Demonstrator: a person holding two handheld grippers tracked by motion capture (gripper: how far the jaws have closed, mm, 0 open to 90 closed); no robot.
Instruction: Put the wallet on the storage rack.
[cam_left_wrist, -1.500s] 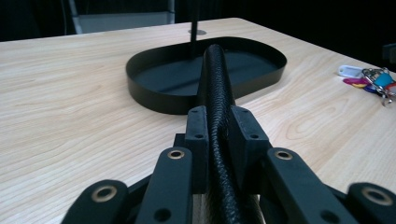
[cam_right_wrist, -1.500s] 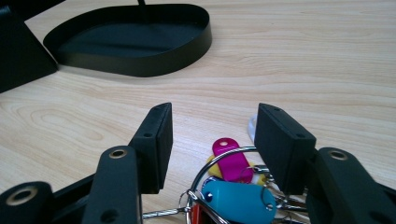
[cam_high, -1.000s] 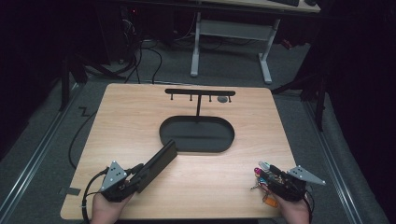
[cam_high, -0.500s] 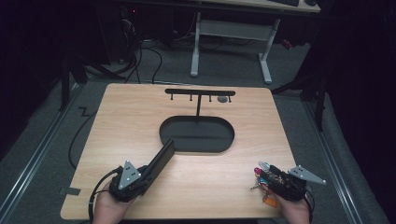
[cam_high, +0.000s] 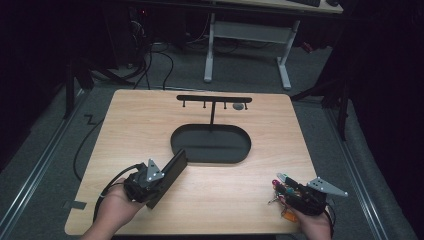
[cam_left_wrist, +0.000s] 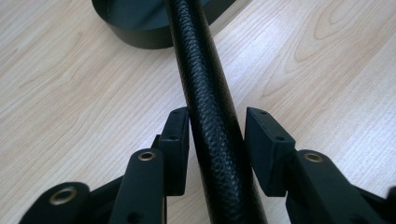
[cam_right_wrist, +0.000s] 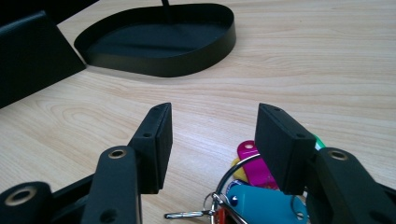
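L gripper (cam_left_wrist: 212, 135) jaws just eased apart off my black wallet (cam_left_wrist: 205, 93), loose by tray (cam_high: 210, 145); R gripper (cam_right_wrist: 212, 140) wide over keys (cam_right_wrist: 252, 186).

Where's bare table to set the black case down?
Free: the wood left of the oval tray up to the table edge, and the front strip between the left claw, which has the black case between its jaws, and the keys. Crowded: the middle, with tray and hook stand.
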